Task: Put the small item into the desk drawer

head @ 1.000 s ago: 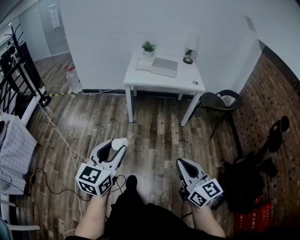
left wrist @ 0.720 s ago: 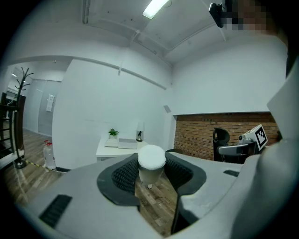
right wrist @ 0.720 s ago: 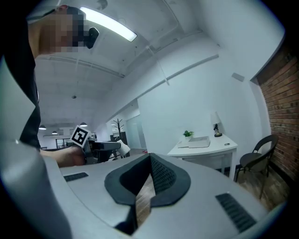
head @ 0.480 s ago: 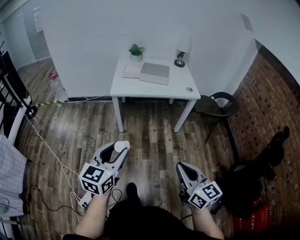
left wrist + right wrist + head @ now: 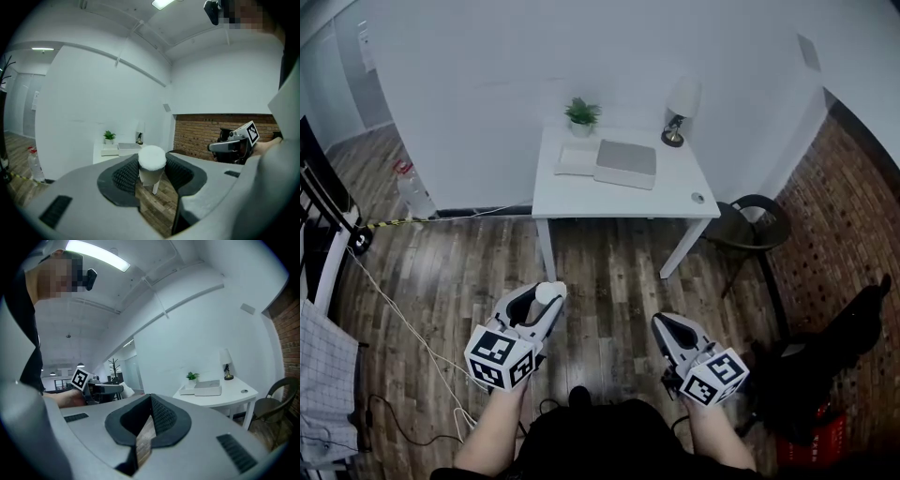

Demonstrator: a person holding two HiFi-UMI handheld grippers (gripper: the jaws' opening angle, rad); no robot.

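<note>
Jaws of the left gripper (image 5: 546, 298) are clamped on the small white item (image 5: 547, 292), a stubby cylinder with a rounded top that stands upright between the dark ribbed pads (image 5: 123, 176), right at their tips. The gripper is held low in front of the person, over the wood floor (image 5: 609, 272). The right gripper (image 5: 664, 324) sits level with it, well apart to the right, its jaws closed tip to tip with nothing between them. Ahead of both, against the pale wall, stands the white desk (image 5: 581, 195), well apart from the held item. On its top are a potted plant (image 5: 581, 114), a small lamp (image 5: 680, 105) and a closed grey laptop (image 5: 626, 164). A dark chair (image 5: 750, 221) sits just beside the desk's right end.
</note>
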